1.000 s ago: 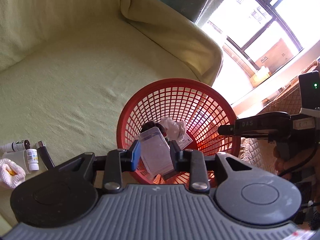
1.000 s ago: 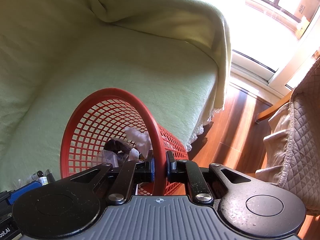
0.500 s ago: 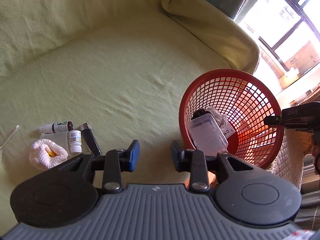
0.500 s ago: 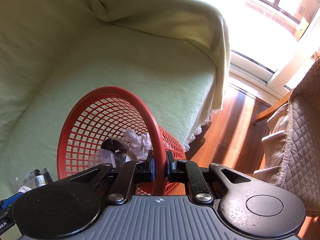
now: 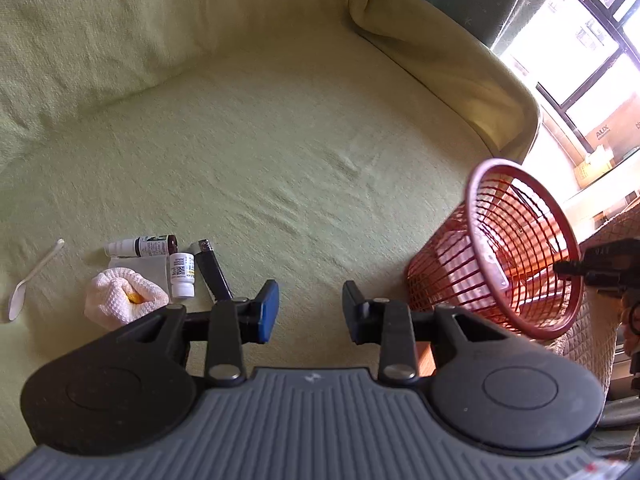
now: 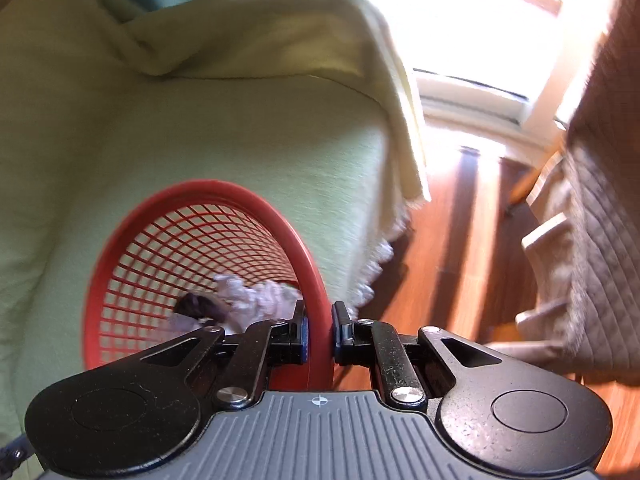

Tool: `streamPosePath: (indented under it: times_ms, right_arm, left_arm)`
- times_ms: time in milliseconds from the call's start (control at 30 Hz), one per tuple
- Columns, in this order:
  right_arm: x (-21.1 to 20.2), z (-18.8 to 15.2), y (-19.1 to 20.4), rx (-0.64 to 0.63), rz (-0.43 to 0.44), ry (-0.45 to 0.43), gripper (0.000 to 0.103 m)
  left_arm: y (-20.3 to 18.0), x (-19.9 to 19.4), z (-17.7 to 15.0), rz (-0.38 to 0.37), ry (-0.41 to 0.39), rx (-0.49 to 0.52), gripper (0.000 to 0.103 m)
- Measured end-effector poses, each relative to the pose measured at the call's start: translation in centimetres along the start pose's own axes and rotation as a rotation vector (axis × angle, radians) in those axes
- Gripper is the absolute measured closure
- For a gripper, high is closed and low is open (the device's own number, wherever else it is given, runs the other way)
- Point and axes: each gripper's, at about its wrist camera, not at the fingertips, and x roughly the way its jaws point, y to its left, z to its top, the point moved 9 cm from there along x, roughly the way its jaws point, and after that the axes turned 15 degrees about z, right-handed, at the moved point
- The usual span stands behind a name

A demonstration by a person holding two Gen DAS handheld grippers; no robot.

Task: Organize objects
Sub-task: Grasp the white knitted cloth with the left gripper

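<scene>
Basket pinched by its rim at the sofa's edge, the other gripper free over the leftovers.

The right gripper [image 6: 319, 334] was clamped on the rim of the round red plastic mesh basket [image 6: 200, 248], tilting it so its mouth faced the cushion, most likely to keep it handy for loading; a crumpled white tissue [image 6: 256, 296] and a dark scrap [image 6: 198, 306] already lay inside. The left gripper [image 5: 308, 308] hung above the pale green sofa cover [image 5: 260, 140] with its jaws parted and nothing between them. In its view the basket sat at three o'clock, and at nine o'clock waited the rest: a white waffle-weave cloth [image 5: 124, 296], a small white pill bottle [image 5: 182, 274], a brown dropper bottle [image 5: 142, 245], a black lighter [image 5: 212, 270] and a white plastic spoon [image 5: 34, 276]. Judging by that, the sorting was only partly done.
</scene>
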Motion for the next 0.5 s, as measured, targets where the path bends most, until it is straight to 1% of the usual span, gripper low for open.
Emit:
streamPosePath:
  times_ms: [33, 67, 133, 167, 233, 300, 400, 500]
  right_arm:
    - [0.4, -0.7, -1.8, 0.085, 0.027, 0.014, 0.095]
    - [0.5, -1.6, -2.7, 0.146, 0.06, 0.033, 0.095]
    - [0.7, -3.6, -1.9, 0.18, 0.141, 0.085, 0.095]
    - [0.6, -4.4, -1.3, 0.173, 0.164, 0.089, 0.095]
    - [0.0, -4.9, -0.9, 0.176, 0.216, 0.06, 0.096]
    - [-0.1, -4.9, -1.6, 0.23, 0.256, 0.036, 0.096]
    - [-0.2, -4.5, -2.9, 0.274, 0.26, 0.014, 0.096]
    - [-0.6, -4.6, -3.8, 0.273, 0.192, 0.008, 0.095]
  left_arm:
    - [0.4, 0.1, 0.0, 0.008, 0.003, -0.006, 0.074]
    - [0.8, 0.2, -0.1, 0.014, 0.007, -0.01, 0.074]
    - [1.4, 0.6, -0.4, 0.028, 0.017, -0.016, 0.074]
    - [1.6, 0.9, -0.6, 0.033, 0.026, -0.018, 0.074]
    - [1.6, 1.3, -0.9, 0.034, 0.046, -0.028, 0.074]
    - [1.3, 1.3, -0.9, 0.023, 0.051, -0.031, 0.074]
    - [0.8, 0.8, -0.8, 0.017, 0.036, -0.009, 0.074]
    - [1.0, 0.8, -0.7, 0.028, 0.027, 0.0, 0.074]
